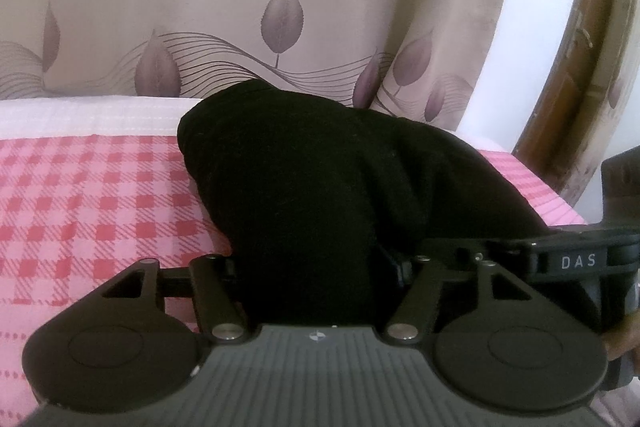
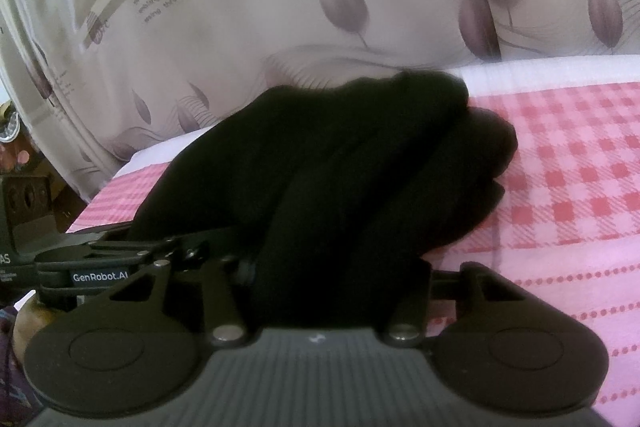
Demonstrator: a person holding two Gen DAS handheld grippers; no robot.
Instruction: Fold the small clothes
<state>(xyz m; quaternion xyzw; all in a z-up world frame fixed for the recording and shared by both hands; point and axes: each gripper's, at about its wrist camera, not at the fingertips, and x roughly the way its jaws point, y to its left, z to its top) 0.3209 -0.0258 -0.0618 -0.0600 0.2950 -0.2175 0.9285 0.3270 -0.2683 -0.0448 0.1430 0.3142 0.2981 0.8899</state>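
Observation:
A black garment [image 1: 304,179] lies bunched on a pink and red checked bed cover [image 1: 88,203]. In the left wrist view it runs down between the fingers of my left gripper [image 1: 316,267], which is shut on it; the fingertips are hidden under the cloth. In the right wrist view the same black garment [image 2: 340,167] is bunched into my right gripper [image 2: 332,267], which is shut on it too. The two grippers are side by side: the right gripper's body [image 1: 576,263] shows at the left view's right edge, the left gripper's body [image 2: 80,267] at the right view's left edge.
A beige curtain with purple leaves [image 1: 240,7] hangs right behind the bed. A white band [image 1: 80,115] runs along the cover's far edge. A brown wooden frame [image 1: 576,67] stands at the right. The bed cover [image 2: 560,187] stretches out to the right in the right wrist view.

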